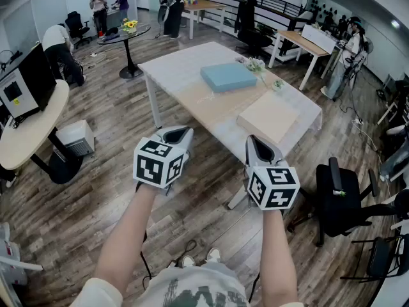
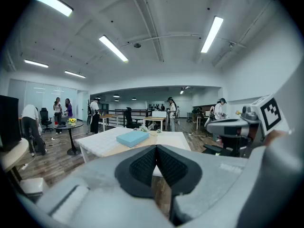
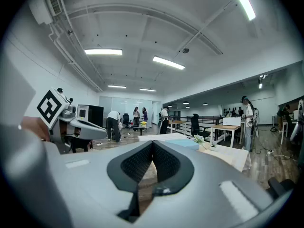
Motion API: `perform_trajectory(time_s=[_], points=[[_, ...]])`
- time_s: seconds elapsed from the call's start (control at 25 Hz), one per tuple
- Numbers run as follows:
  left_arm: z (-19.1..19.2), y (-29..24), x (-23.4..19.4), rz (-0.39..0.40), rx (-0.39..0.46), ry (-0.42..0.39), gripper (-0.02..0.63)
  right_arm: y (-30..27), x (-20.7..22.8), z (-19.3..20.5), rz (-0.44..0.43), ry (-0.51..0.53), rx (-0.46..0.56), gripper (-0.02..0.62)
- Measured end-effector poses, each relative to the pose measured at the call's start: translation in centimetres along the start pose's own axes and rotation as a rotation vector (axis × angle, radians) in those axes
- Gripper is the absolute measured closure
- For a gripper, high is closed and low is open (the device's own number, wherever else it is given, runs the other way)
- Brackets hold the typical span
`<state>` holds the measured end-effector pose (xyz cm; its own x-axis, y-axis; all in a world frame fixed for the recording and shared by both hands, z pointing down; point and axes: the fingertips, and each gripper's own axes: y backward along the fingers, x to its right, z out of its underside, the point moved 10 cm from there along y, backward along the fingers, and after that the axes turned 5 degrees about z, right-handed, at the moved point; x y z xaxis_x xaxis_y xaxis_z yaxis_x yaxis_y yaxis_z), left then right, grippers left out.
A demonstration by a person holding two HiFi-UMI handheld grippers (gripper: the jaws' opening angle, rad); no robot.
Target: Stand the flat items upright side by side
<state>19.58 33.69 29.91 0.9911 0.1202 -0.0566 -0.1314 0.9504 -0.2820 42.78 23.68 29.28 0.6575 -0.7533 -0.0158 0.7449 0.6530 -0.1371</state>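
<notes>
Both closed, empty: left gripper point(image 1: 181, 132), right gripper point(image 1: 254, 141) (table point(image 1: 179, 66) ahead).

Both bare forearms point(image 1: 128, 235) reach forward side by side, well apart, in front of the near side of the counter point(image 1: 185, 66). The left gripper point(image 1: 181, 133) points toward the counter, tipped a little downward, its fingers point(image 2: 144, 164) pressed together with nothing between them. The right gripper point(image 1: 255, 142) is held closer to level, its fingers point(image 3: 164, 163) likewise closed and empty. Each marker cube point(image 1: 158, 162) sits just above its wrist.
</notes>
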Motion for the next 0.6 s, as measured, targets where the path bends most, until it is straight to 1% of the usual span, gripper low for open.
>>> perform_trajectory(time_s=[0.12, 0.32, 0.4, 0.6], points=[[-0.1, 0.0, -0.5, -0.001, 0.002, -0.018, 0.603, -0.4, -0.5, 0.0, 0.004, -0.002, -0.003, 0.597], [0.0, -0.2, -2.2, 0.0, 0.016, -0.013, 0.603, -1.8, -1.1, 0.2, 0.018, -0.003, -0.012, 0.593], [0.3, -0.4, -3.0, 0.001, 0.017, -0.01, 0.603, -2.5, -1.4, 0.4, 0.018, -0.003, -0.017, 0.577], [0.2, -1.9, -4.8, -0.013, 0.025, -0.008, 0.556, -4.8, -1.2, 0.8, 0.009, 0.0, -0.026, 0.541]])
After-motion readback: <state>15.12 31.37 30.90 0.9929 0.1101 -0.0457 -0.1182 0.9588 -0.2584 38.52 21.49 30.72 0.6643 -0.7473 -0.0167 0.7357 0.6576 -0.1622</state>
